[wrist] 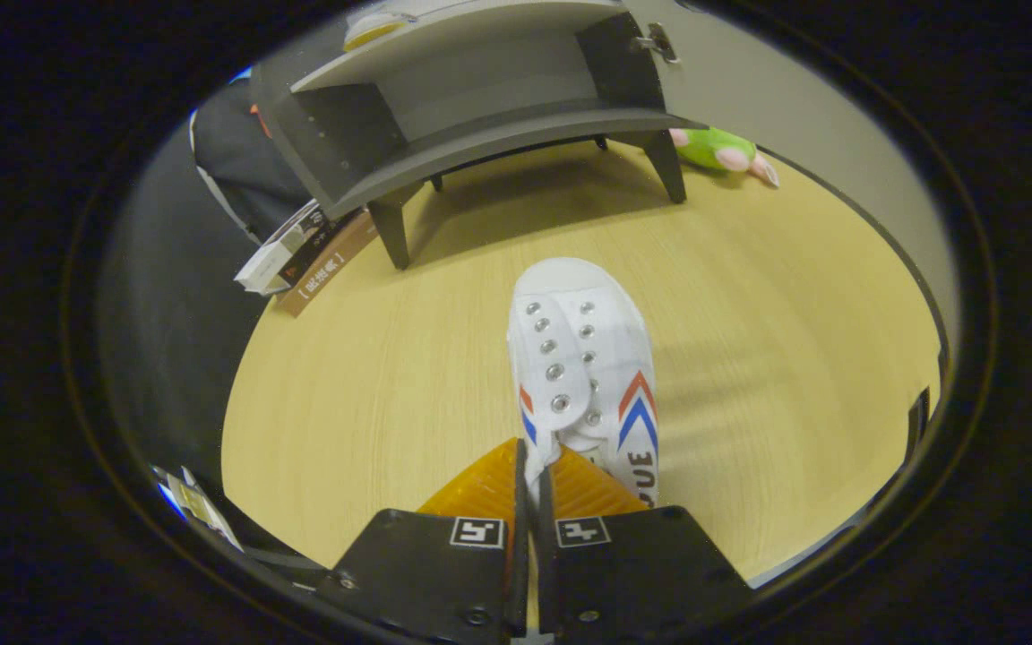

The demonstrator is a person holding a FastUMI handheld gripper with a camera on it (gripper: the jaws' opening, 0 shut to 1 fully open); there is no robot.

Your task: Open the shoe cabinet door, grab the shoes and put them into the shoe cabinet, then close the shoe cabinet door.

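Shoe: white canvas sneaker (580,358) with red and blue chevrons, toe pointing toward the cabinet, above the wooden counter (776,358).
My hand-held gripper (534,488): fingers nearly together, pinching the sneaker's heel-end edge.
Writing: letters on the sneaker's side, only partly readable.
Shoe cabinet (480,98): grey, on legs, beyond the sneaker, door (749,81) swung open, compartment bare inside.
Books (301,255): stacked by the cabinet's left leg.
Plush toy (722,150): green and pink, beside the right leg.

Cloth shoe (583,358) with metal eyelets on matt wood-grain table (776,358).
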